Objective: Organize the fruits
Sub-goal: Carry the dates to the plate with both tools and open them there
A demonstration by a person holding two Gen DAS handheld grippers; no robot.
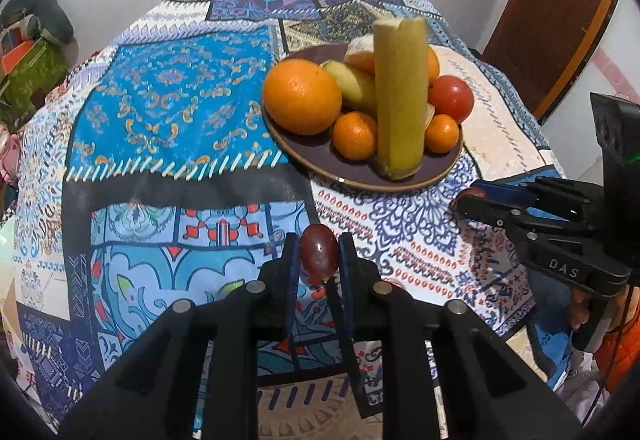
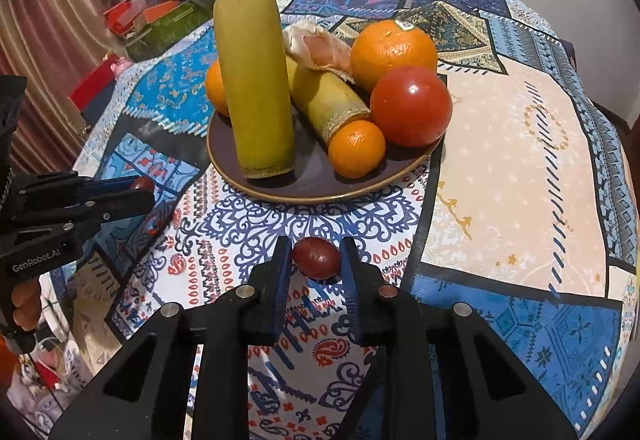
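On a round table covered by a blue patchwork cloth (image 1: pixel 168 112), the left gripper (image 1: pixel 318 254) pinches a small dark red grape (image 1: pixel 319 250) between its two fingers, held above the cloth in front of the plate. Just right of centre sits a dark plate (image 2: pixel 320 180), already crowded: a big orange (image 1: pixel 302 96), two small mandarins (image 1: pixel 355 135), two pieces of yellow-green cane, one upright (image 2: pixel 256 84) and one lying down (image 2: pixel 324 96), a peeled citrus piece, and a red tomato (image 2: pixel 411 106). Further right, the right gripper (image 2: pixel 316 260) is closed on a second dark red fruit (image 2: pixel 317 258) (probably another grape; whether it rests on the cloth or is lifted cannot be told). To finish well, each small fruit likely needs lowering into a bare patch near the plate's front rim, released gently so it neither rolls off nor knocks the upright cane.
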